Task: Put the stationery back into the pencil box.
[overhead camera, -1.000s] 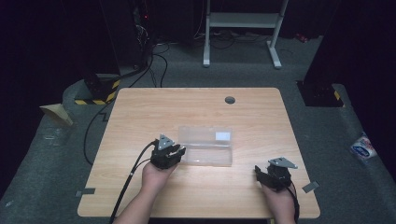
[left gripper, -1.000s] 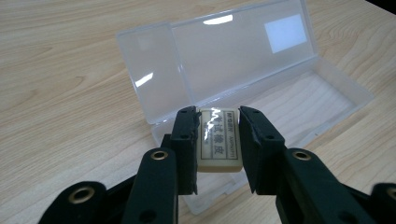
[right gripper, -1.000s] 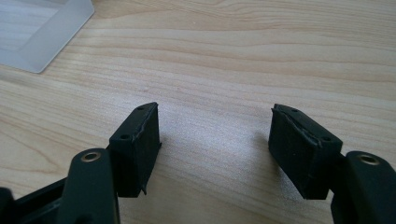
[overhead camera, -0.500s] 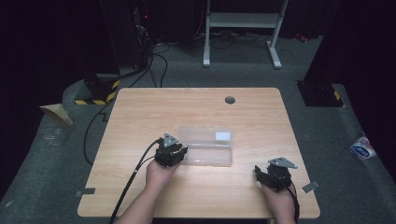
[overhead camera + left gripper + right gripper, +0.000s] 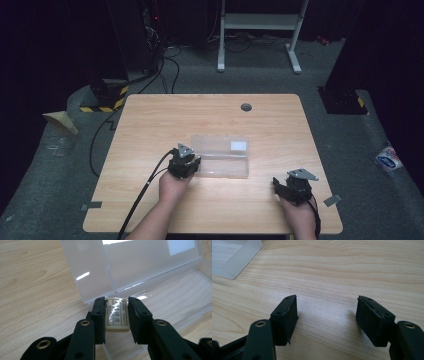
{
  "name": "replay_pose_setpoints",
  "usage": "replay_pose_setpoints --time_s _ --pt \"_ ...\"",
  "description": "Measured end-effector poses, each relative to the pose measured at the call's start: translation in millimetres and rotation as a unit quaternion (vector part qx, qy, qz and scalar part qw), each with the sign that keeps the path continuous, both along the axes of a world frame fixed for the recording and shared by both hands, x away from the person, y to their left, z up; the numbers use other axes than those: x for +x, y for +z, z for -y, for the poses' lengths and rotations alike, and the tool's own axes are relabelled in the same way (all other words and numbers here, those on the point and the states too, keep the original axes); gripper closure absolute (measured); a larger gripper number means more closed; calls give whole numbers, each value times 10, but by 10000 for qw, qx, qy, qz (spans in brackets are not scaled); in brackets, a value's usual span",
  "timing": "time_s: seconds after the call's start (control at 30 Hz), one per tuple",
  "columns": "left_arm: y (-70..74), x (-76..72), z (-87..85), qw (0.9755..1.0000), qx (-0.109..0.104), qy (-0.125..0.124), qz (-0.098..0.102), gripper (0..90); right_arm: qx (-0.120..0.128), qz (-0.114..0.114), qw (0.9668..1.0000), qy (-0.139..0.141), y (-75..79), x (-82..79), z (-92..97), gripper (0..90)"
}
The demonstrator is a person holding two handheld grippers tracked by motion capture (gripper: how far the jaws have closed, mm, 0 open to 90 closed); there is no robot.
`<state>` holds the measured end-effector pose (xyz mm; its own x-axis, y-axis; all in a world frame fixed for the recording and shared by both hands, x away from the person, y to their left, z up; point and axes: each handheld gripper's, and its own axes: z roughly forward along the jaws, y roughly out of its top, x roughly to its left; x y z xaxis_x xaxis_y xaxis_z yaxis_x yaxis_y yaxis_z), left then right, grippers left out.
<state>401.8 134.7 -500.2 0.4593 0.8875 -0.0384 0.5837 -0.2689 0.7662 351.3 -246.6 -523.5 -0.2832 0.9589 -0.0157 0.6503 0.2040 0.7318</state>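
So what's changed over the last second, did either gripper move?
Very little. The left gripper has crept slightly to the right along the near end of the clear plastic box; its jaws are shut on a small eraser over the open box. The right gripper has stayed put near the table's front right, jaws open and empty. The box has not shifted.

The table (image 5: 150, 120) is pale wood with a clear grain and a smooth, faintly sheeny finish. The box (image 5: 155, 277) is clear, slightly frosted plastic, glossy where light glints on its lid, and the eraser (image 5: 117, 315) looks like cream rubber under a shiny printed wrapper. The left gripper (image 5: 116, 315) and right gripper (image 5: 327, 322) are matt black plastic, with rough-edged rubbery pads (image 5: 289, 312) and brass-coloured metal rivets; the floor (image 5: 60, 165) looks like rough grey carpet.
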Motion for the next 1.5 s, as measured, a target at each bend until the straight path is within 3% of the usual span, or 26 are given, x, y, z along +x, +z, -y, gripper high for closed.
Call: replay_pose_setpoints --time_s 0.4,0.7,1.0,1.5 --pt "-47 13 45 9999 98 81 -43 676 8 -5 10000 -8 0 -2 -2 337" --pt "-2 10 37 9999 17 128 27 615 7 -5 10000 -5 0 -2 -3 338" --pt "61 -13 4 9999 24 69 156 577 4 -1 10000 14 0 -1 -2 338" --pt "163 -92 -22 9995 -146 -96 249 469 5 -3 10000 8 0 -2 -3 338"
